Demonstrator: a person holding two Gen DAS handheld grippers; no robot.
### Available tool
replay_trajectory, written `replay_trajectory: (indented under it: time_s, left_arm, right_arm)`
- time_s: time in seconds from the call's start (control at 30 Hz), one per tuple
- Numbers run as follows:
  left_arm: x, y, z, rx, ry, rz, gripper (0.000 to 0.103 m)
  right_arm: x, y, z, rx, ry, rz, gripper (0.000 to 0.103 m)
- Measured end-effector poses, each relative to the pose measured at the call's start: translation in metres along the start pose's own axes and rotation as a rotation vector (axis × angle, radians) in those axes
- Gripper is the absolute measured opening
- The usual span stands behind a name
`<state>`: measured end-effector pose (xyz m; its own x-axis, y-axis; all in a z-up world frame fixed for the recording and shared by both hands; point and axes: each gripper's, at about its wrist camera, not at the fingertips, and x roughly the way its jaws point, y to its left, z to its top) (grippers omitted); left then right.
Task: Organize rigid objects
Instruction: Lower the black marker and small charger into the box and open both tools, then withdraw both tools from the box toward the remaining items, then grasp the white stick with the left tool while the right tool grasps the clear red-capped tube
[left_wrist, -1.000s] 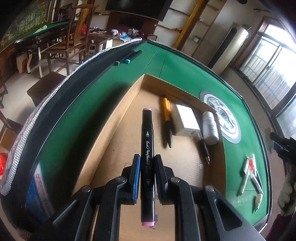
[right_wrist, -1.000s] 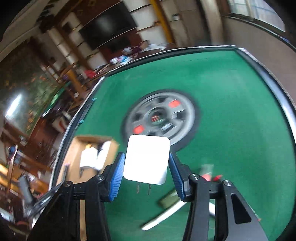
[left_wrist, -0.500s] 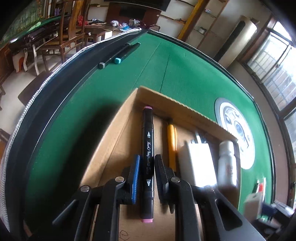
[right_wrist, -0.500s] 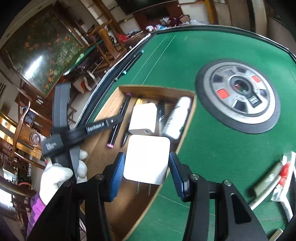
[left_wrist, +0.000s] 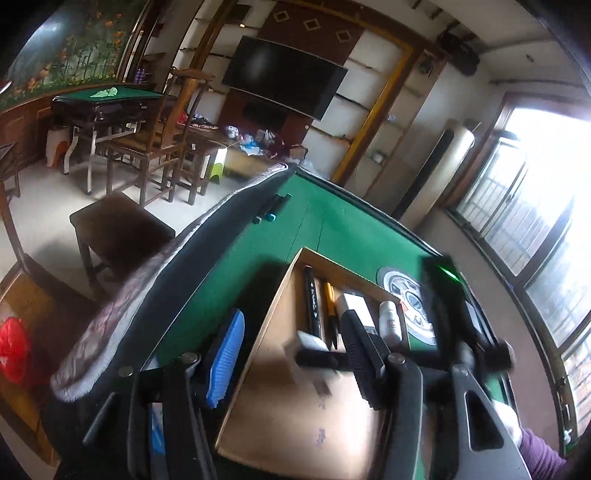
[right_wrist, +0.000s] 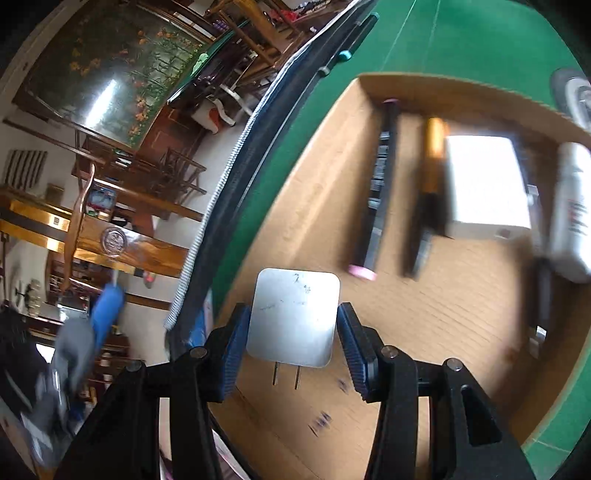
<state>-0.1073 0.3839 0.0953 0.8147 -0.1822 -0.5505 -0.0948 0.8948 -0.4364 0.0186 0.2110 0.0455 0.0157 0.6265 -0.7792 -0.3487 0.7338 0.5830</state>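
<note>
On the green table (right_wrist: 480, 40) our right gripper (right_wrist: 293, 349) holds a plug (right_wrist: 293, 317) low in the frame over the box (right_wrist: 443, 314), our left gripper (left_wrist: 295, 354) has just opened wide and empty, and the plug could land on the pens (right_wrist: 384, 184) if we drop it early.

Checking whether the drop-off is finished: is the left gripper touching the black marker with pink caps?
Apart. In the left wrist view the left gripper has just opened with nothing between its fingers; the black marker with pink caps lies beyond them in the cardboard box.

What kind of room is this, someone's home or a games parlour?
Probably a home living room or a small mahjong parlour: the work surface is a green felt table, a second green table stands behind, and a big TV hangs on the wall.
</note>
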Motion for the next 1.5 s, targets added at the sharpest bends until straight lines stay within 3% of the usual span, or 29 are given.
replay_trajectory:
  time_s: [0.13,0.3,0.37,0.43,0.6,0.7,0.8,0.9,1.1,1.33,1.43,1.5]
  left_arm:
    - [-0.007,0.011,-0.009,-0.036,0.009,-0.022,0.058]
    - [-0.010,0.010,-0.016,-0.055,0.001,-0.030,0.058]
    - [-0.008,0.005,-0.020,-0.061,0.005,-0.025,0.062]
    - [-0.009,0.001,-0.024,-0.060,0.005,-0.020,0.062]
    - [-0.012,-0.019,-0.035,-0.005,0.001,0.004,0.070]
    - [-0.010,-0.037,-0.039,0.037,0.011,-0.031,0.073]
    - [-0.006,-0.060,-0.045,0.086,0.028,-0.063,0.074]
    - [0.003,-0.091,-0.055,0.140,0.061,-0.094,0.074]
    - [0.030,-0.158,-0.086,0.251,0.158,-0.130,0.074]
    - [0.063,-0.227,-0.124,0.411,0.286,-0.120,0.074]
    - [0.082,-0.251,-0.133,0.471,0.313,-0.098,0.074]
    - [0.101,-0.265,-0.141,0.506,0.333,-0.088,0.074]
  right_arm:
    - [0.017,-0.002,0.018,0.038,-0.029,-0.032,0.047]
    - [0.006,0.007,0.031,-0.025,-0.181,-0.271,0.052]
    - [-0.001,0.008,0.032,-0.046,-0.206,-0.283,0.056]
    - [-0.017,0.006,0.028,-0.052,-0.228,-0.226,0.056]
    - [-0.097,-0.005,-0.009,-0.117,-0.344,-0.209,0.065]
    - [-0.157,-0.039,-0.042,-0.116,-0.445,-0.308,0.075]
    - [-0.209,-0.092,-0.077,-0.053,-0.494,-0.442,0.076]
    - [-0.249,-0.154,-0.104,0.077,-0.514,-0.507,0.076]
    - [-0.292,-0.239,-0.141,0.278,-0.566,-0.430,0.076]
    - [-0.297,-0.277,-0.144,0.267,-0.670,-0.506,0.076]
    - [-0.296,-0.295,-0.159,0.284,-0.734,-0.441,0.076]
    - [-0.292,-0.308,-0.161,0.350,-0.689,-0.410,0.076]
